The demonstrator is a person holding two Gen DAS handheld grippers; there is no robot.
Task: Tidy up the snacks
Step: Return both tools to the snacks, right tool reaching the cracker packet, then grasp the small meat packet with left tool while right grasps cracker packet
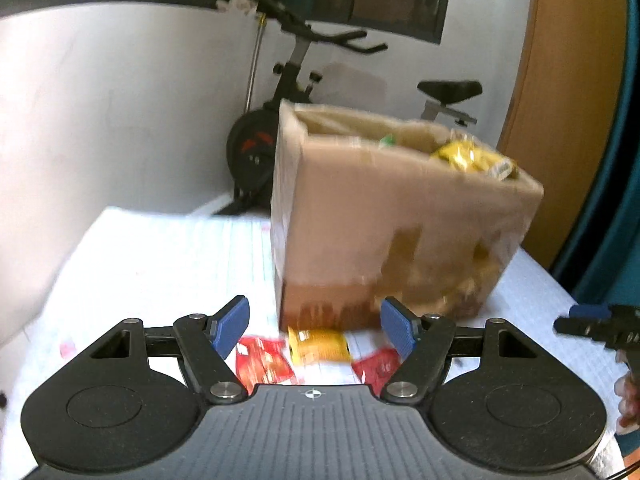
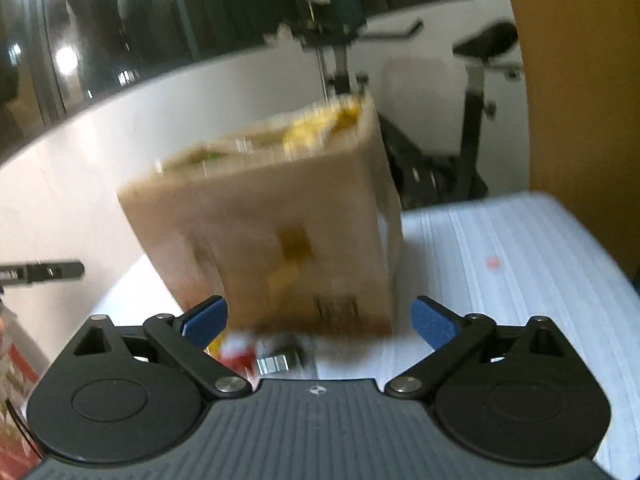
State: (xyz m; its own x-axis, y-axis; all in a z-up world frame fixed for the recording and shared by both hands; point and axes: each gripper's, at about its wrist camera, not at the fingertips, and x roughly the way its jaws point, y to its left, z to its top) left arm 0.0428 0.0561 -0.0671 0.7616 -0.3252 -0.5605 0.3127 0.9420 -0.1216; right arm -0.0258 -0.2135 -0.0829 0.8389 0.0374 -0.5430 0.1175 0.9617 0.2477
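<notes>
Our left gripper (image 1: 314,326) stands wide and empty over a yellow packet (image 1: 319,345) and two red packets (image 1: 262,360) lying on the table (image 1: 160,256) against the near foot of the box (image 1: 400,216). Our right gripper (image 2: 319,320) gapes wider, also empty, facing the box's other side. Both views are blurred: closing now, we judge, could pinch two packets together or knock the box.

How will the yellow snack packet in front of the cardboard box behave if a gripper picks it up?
The yellow snack packet looks like a thin, crinkled wrapper, so it is probably light and may crumple between the pads. Its surface seems glossy, so it could slip. It lies flat on the table by the cardboard box, so it should not roll.
</notes>
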